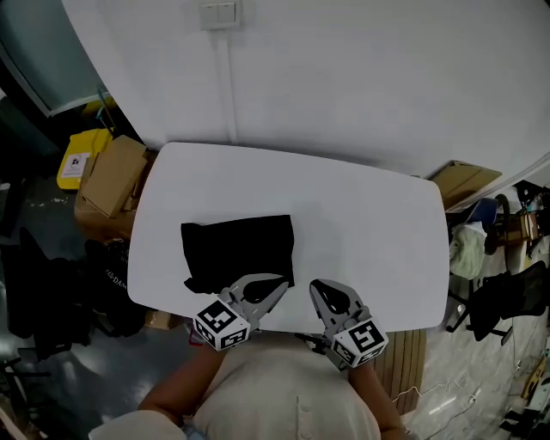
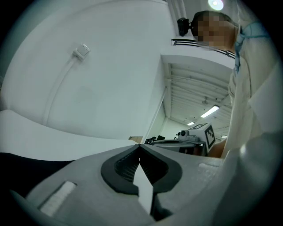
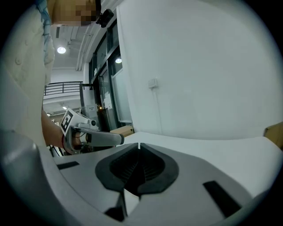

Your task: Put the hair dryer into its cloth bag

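Note:
The black cloth bag point(image 1: 239, 249) lies flat on the white table point(image 1: 369, 223), left of its middle, and shows as a dark strip point(image 2: 26, 160) low in the left gripper view. No hair dryer shows in any view. My left gripper point(image 1: 284, 282) hovers just past the bag's near right corner, jaws shut with nothing between them point(image 2: 140, 145). My right gripper point(image 1: 314, 285) hangs beside it over the table's front edge, also shut and empty point(image 3: 139, 145). Each gripper view shows the other gripper off to the side.
Cardboard boxes point(image 1: 112, 176) and a yellow container point(image 1: 82, 159) stand on the floor left of the table. Another box point(image 1: 464, 182) and dark clutter sit at the right. A white wall with a socket point(image 1: 219, 13) rises behind the table.

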Demonstrator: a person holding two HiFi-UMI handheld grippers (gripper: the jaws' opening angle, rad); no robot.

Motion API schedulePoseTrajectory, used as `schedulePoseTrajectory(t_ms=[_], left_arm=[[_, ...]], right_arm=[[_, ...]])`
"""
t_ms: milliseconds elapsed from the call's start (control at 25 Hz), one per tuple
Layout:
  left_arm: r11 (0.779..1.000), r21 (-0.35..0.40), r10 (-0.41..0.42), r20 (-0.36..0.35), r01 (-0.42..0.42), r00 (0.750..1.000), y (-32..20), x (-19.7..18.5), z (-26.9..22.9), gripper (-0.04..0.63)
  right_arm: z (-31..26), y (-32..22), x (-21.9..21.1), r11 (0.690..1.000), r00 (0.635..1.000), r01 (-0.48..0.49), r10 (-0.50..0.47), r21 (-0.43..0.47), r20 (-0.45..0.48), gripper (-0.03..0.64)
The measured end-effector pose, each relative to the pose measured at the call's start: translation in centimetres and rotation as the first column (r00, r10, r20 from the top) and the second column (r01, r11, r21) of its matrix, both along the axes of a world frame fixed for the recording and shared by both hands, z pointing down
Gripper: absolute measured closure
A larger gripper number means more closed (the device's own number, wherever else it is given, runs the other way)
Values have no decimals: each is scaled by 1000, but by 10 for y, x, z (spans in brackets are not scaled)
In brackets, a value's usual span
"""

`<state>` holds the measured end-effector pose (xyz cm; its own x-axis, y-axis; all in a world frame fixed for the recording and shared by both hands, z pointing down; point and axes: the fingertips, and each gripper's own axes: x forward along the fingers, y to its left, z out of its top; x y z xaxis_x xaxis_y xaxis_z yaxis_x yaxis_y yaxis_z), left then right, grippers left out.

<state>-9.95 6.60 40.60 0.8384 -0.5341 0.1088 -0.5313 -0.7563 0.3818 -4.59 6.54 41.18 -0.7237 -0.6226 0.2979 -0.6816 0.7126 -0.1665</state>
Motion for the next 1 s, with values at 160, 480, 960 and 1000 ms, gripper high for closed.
schedulePoseTrajectory(t_ms=[160,480,960,1000], left_arm=[[1000,21,1,-19,-1,1000,3,-13,-6,584],[998,53,-23,-38,25,999,11,-37,-15,584],[994,87,-57,-70,63,996,14,-66,-27,583],[994,88,-57,-73,64,996,13,-67,-27,583]], right_arm=[[-5,4,1,998,998,-55,55,16,6,600],[-20,8,-6,994,995,-100,100,49,8,601],[-35,5,-34,995,998,-56,57,80,-7,601],[-35,5,-36,996,999,-50,51,80,-11,601]])
